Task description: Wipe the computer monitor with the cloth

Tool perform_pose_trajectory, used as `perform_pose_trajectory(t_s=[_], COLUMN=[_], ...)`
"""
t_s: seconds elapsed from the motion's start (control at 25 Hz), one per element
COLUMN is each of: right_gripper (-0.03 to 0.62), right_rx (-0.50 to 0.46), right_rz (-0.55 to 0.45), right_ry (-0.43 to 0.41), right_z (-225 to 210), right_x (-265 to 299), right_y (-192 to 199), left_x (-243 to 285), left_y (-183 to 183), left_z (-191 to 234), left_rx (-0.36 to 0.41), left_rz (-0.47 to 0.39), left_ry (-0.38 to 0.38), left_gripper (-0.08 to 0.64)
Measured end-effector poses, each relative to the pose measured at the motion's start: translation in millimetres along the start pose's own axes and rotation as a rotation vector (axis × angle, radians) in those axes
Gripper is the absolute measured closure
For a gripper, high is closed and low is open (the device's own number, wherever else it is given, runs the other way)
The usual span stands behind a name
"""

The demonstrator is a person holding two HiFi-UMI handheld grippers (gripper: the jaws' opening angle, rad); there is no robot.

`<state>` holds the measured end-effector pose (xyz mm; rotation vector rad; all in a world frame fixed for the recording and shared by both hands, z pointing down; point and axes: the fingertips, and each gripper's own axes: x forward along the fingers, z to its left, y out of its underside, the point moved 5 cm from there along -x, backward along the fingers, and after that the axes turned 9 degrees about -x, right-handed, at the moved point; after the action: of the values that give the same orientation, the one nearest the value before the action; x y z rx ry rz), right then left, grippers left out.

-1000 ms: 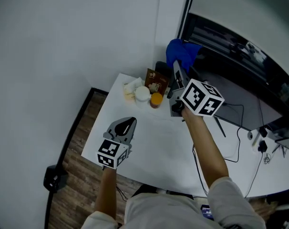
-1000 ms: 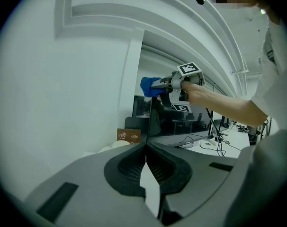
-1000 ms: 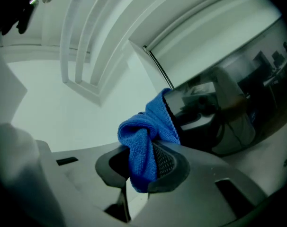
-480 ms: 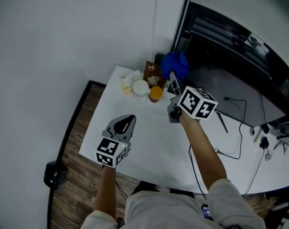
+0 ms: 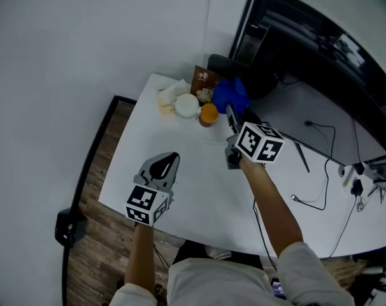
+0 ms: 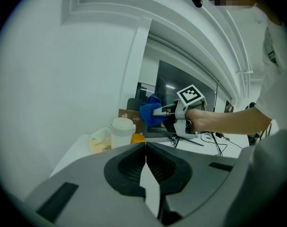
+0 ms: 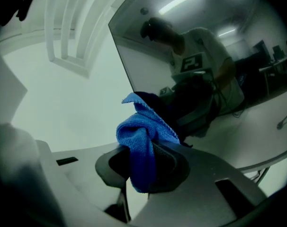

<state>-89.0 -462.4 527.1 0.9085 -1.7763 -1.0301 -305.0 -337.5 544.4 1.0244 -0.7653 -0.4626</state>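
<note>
Left gripper [image 6: 144,156]: jaws closed tip to tip, nothing between them. It hangs low over the bare near part of the white table [image 5: 192,190]. Ahead of its jaws and a little left stand a white jar [image 6: 122,130], an orange-capped item [image 5: 208,114] and a brown packet [image 5: 205,79].

Right gripper [image 7: 142,170]: jaws clamped on the blue cloth [image 7: 143,138]. A thick fold is pinched between the pads, a short tail hangs below the jaws, and a bunched wad stands above and ahead of the tips. In the head view the cloth [image 5: 230,96] sits at the jaw tips, just beside the orange-capped item.

Monitor [image 7: 207,56]: ahead of the right jaws and to their right, its glossy dark face showing reflections. The cloth looks apart from the screen, not yet on it.

Handling, as judged: the cloth is soft, light and limp, with a plush pile that should not slip from the pads. Only the free wad ahead of the tips should meet the glass. The hard jaws should stay clear of the screen, which looks easily marked, so light pressure is best.
</note>
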Motion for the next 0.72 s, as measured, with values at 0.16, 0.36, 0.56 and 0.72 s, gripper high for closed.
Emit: perform_pose_trajectory(t_s=[0.16, 0.36, 0.56, 0.72], right_gripper=[0.528, 0.528, 0.528, 0.528], right_rx=[0.071, 0.101, 0.016, -0.079], right_rz=[0.048, 0.078, 0.088, 0.085], right_ry=[0.031, 0.065, 0.107, 0.144], right_z=[-17, -34, -51, -77], right_x=[5, 7, 5, -14], right_y=[36, 73, 91, 96], left_x=[-1, -4, -9, -7], left_y=[20, 40, 59, 70], left_z=[-1, -4, -12, -25], left_rx=[-0.014, -0.017, -0.003, 0.010], left_rz=[0.017, 0.045, 0.092, 0.125], left_ry=[-0.008, -0.018, -0.026, -0.027], left_gripper=[0.541, 0.541, 0.541, 0.541])
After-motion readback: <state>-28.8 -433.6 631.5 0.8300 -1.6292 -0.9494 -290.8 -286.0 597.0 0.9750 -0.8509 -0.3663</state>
